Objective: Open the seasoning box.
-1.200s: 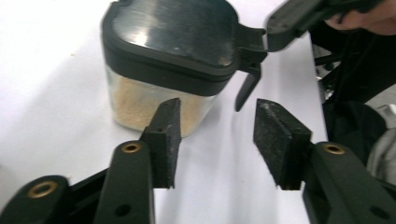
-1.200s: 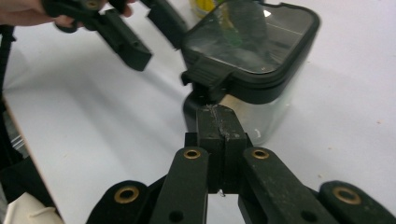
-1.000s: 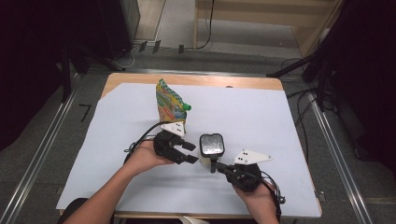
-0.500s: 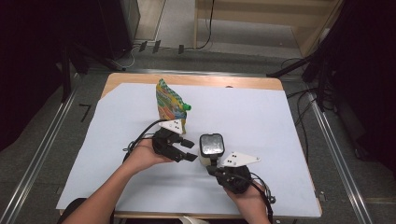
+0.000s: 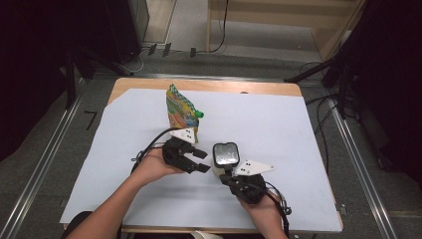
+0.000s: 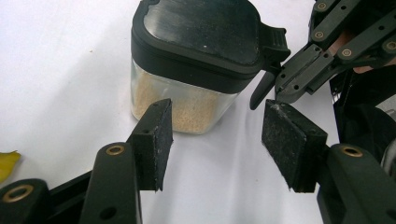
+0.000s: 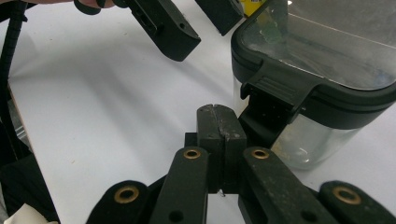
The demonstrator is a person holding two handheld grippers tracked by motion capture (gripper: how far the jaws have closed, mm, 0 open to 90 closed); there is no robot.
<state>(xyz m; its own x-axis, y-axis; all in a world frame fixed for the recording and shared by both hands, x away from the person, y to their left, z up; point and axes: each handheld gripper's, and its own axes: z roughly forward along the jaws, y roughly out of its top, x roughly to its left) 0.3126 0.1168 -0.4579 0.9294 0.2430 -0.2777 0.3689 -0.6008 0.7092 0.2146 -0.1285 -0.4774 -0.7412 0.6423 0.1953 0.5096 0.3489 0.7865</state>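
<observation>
1. The jar of grains stands on the white tabletop, lid latched.
2. Bring the left hand-held gripper, jaws apart, around the jar.
3. Keep the right hand-held gripper, jaws together, under the latch and lift gently.

The right gripper comes up from the bottom edge with its two black jaws pressed flat together, nothing between them. Their tips sit just below the black latch tab of a clear jar with a black-rimmed lid, which stands on the white table cover at the right. At the top, the left gripper reaches in with its two black pads held apart, near the jar's lid. A black cable runs down the left edge
</observation>
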